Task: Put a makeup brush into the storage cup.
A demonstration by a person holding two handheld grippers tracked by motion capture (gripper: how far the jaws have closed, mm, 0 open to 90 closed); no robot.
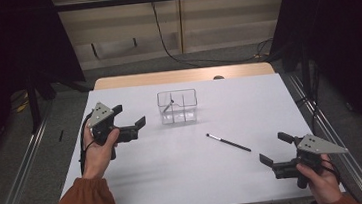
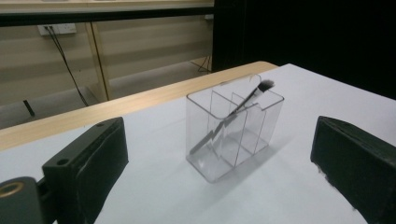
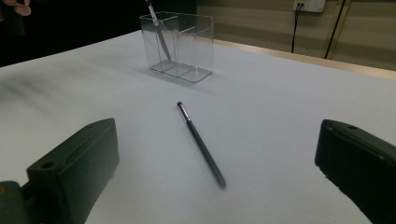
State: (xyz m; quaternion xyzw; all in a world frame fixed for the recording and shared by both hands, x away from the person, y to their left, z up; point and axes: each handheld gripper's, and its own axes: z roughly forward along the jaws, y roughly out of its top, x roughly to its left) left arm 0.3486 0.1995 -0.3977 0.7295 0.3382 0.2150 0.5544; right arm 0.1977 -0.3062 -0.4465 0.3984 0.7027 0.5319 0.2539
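A clear divided organizer box (image 1: 177, 107) (image 2: 233, 128) (image 3: 178, 45) stands on the white table (image 1: 191, 176) toward its far middle. A makeup brush (image 1: 168, 106) (image 2: 233, 114) (image 3: 159, 32) leans inside its left compartment, bristles up. A second slim dark brush (image 1: 228, 142) (image 3: 201, 144) lies flat on the table right of centre. My left gripper (image 1: 131, 116) (image 2: 219, 172) is open, left of the box and pointing at it, nothing between its jaws. My right gripper (image 1: 277, 148) (image 3: 219, 182) is open near the table's right front, the lying brush a short way ahead of it.
A wooden strip (image 1: 181, 76) borders the table's far edge. Metal rails (image 1: 322, 133) run along both sides on the floor, with cables (image 1: 184, 56) beyond. Dark curtains hang at left and right.
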